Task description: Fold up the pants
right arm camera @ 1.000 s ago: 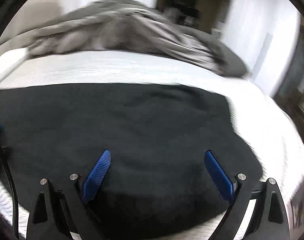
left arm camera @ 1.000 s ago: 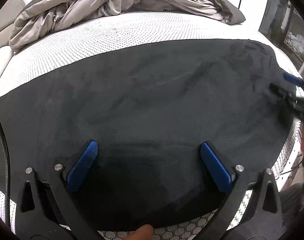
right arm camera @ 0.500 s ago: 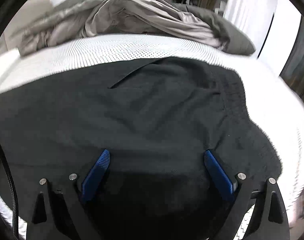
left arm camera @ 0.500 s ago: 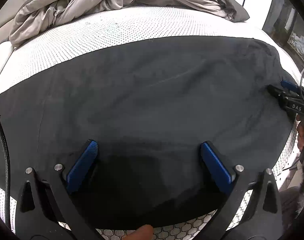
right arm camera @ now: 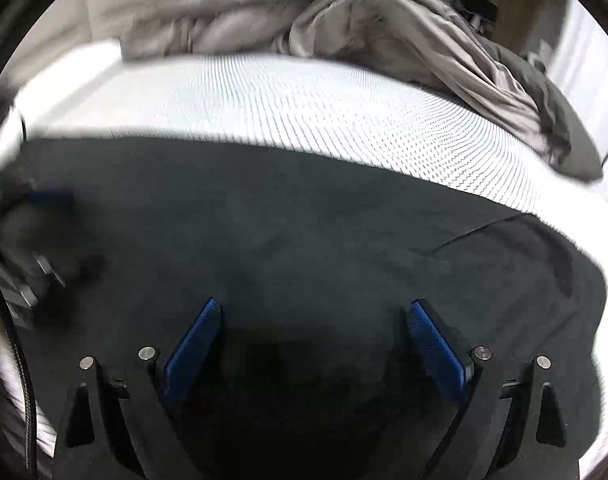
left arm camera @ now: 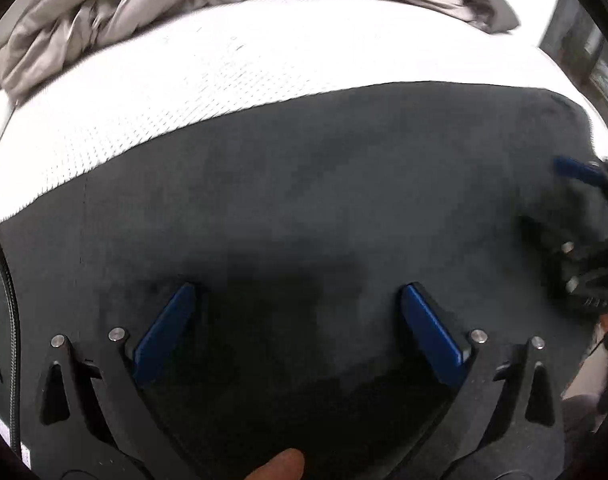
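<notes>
1. Pants (left arm camera: 324, 184) are lying spread flat and dark across the near part of the bed (left arm camera: 184, 92), running from one side of the mattress to the other, with a crumpled grey duvet (right arm camera: 364, 28) heaped well behind them.
2. Left tongs (left arm camera: 296, 328) are hovering low over the near edge of the fabric with their blue pads set wide apart, gripping nothing; a fingertip (left arm camera: 280, 468) is showing at the bottom of that view.
3. Right tongs (right arm camera: 312, 344) are likewise standing apart and empty above the cloth, nearer the end where a pocket slit or seam (right arm camera: 476, 232) is showing.
4. Compared with a second ago, the two tools are sitting closer together: the right one is looming larger at the edge of the left view, and the left one is now appearing at the edge of the right view, both blurred by motion.
5. Cloth itself is looking unmoved and no fold is yet made.
6. Judging from this, both hands are converging to take hold along the near edge, so the first fold seems about to begin.
</notes>
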Action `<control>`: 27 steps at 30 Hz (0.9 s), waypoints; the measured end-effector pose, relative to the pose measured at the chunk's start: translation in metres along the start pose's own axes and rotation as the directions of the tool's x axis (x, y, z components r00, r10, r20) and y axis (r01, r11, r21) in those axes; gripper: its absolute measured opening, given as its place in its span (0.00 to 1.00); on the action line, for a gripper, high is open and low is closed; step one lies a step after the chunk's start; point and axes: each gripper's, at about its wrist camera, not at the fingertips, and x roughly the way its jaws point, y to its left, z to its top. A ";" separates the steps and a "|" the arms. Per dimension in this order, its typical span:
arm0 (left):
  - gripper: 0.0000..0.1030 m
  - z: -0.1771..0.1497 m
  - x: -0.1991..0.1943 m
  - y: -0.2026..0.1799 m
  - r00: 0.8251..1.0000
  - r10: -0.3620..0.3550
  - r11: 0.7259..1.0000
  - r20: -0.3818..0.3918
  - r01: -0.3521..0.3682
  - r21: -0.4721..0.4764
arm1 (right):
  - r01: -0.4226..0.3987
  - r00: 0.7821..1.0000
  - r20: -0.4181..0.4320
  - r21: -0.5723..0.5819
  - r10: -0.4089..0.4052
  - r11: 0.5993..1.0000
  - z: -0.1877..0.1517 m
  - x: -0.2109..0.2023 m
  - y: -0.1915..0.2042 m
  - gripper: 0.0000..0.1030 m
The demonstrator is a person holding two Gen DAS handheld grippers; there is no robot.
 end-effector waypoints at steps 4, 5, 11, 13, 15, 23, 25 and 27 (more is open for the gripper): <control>1.00 -0.001 -0.004 0.027 1.000 0.009 0.999 0.018 -0.008 -0.036 | 0.221 0.975 -0.022 0.096 -0.220 0.970 -0.032 -0.003 -0.070 0.92; 1.00 -0.002 -0.004 0.034 1.000 0.013 0.999 0.020 -0.012 -0.053 | 0.286 0.958 -0.032 0.129 -0.284 0.950 -0.041 -0.004 -0.086 0.92; 0.99 -0.002 -0.010 0.040 0.999 0.032 0.996 0.037 -0.029 -0.084 | 0.194 0.980 -0.040 0.426 -0.195 0.884 -0.084 -0.020 -0.167 0.93; 0.99 -0.008 -0.023 0.038 0.998 0.033 0.993 0.051 -0.027 -0.116 | 0.221 0.973 -0.030 0.415 -0.230 0.883 -0.080 -0.032 -0.163 0.92; 0.99 -0.018 -0.047 0.034 0.993 -0.039 0.993 0.110 0.051 -0.111 | 0.227 0.970 -0.017 0.410 -0.242 0.883 -0.074 -0.048 -0.154 0.92; 0.99 0.032 -0.040 0.028 0.992 0.018 1.000 0.123 -0.016 -0.013 | 0.078 0.992 0.073 0.305 -0.104 0.949 -0.001 -0.055 -0.098 0.92; 0.99 0.030 -0.028 0.026 0.993 0.035 0.999 0.114 -0.035 -0.001 | 0.063 0.995 0.057 0.259 -0.080 0.964 0.010 -0.039 -0.074 0.92; 0.99 0.029 -0.010 0.031 0.998 0.029 0.999 0.063 -0.030 0.018 | 0.037 0.997 0.053 0.211 -0.050 0.977 0.026 -0.014 -0.055 0.92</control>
